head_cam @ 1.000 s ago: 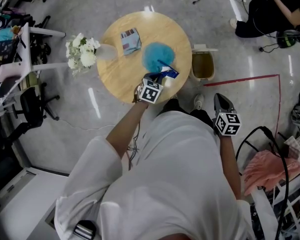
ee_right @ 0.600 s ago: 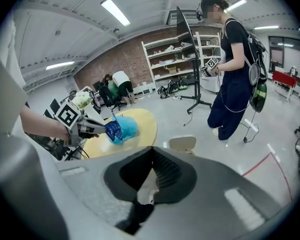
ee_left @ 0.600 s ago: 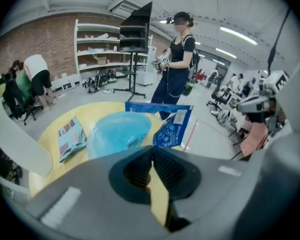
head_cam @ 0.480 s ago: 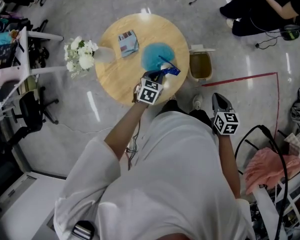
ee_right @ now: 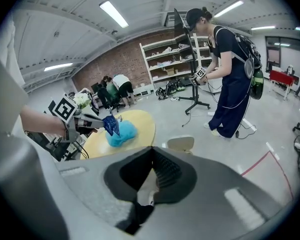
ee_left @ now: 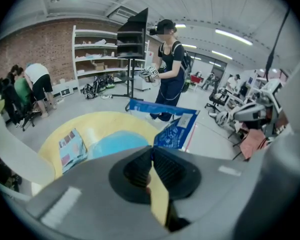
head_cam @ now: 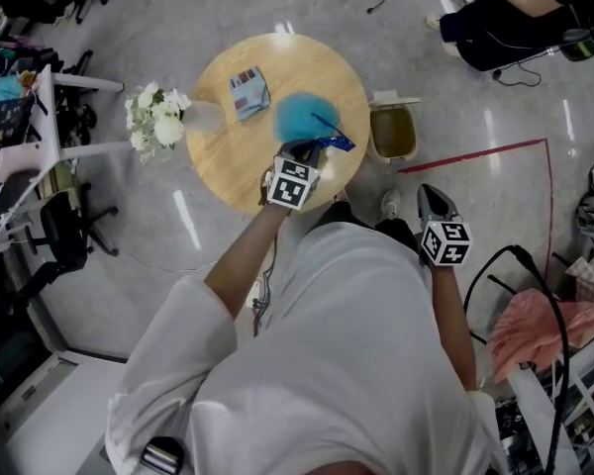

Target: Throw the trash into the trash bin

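Observation:
My left gripper is shut on a crumpled blue wrapper and holds it just above the near right edge of the round wooden table. In the left gripper view the wrapper sticks out past the closed jaws. A fluffy blue puff lies on the table right behind it. The open trash bin stands on the floor against the table's right side. My right gripper hangs shut over the floor, nearer me than the bin, with nothing seen in it.
A tissue packet lies at the table's far left, and a vase of white flowers stands at its left edge. Red tape marks the floor to the right. A person stands beyond the bin. Chairs and desks crowd the left.
The left gripper has risen a little with the blue wrapper in it. The right gripper has stayed where it was.

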Demonstrator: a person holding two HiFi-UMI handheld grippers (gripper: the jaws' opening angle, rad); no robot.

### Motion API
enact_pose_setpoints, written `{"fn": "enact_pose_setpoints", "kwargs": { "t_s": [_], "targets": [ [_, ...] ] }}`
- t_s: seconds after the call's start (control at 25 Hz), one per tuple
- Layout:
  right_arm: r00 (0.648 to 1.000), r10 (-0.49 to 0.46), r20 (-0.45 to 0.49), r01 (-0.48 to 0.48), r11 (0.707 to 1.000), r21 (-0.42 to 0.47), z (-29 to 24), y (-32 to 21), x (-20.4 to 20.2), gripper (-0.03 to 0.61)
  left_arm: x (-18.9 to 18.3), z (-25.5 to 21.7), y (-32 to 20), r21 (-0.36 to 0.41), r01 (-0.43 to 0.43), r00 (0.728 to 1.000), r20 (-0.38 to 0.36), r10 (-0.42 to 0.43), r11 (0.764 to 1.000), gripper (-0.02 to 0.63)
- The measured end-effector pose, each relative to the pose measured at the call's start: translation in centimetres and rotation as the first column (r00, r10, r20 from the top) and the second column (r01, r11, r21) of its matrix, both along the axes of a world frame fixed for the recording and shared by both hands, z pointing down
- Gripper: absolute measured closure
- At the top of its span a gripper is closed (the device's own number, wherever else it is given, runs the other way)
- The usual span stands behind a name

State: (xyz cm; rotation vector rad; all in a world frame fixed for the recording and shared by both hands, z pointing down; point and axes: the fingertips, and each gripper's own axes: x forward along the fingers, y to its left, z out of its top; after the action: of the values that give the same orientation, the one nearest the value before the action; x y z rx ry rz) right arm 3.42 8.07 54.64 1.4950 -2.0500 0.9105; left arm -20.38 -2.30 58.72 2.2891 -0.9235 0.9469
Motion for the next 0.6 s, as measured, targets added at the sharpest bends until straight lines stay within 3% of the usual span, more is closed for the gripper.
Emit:
{"fn": "enact_pose_setpoints", "kwargs": {
  "t_s": [0.6],
  "targets": [
    [0.998,0.061,0.018,-0.061,0.998,-0.002,0.5,0.6,2.9,0.577,3.0,0.6,-0.5,-0.009,-0.046,0.998,0.036,0.046,0.999,0.601]
  ]
}}
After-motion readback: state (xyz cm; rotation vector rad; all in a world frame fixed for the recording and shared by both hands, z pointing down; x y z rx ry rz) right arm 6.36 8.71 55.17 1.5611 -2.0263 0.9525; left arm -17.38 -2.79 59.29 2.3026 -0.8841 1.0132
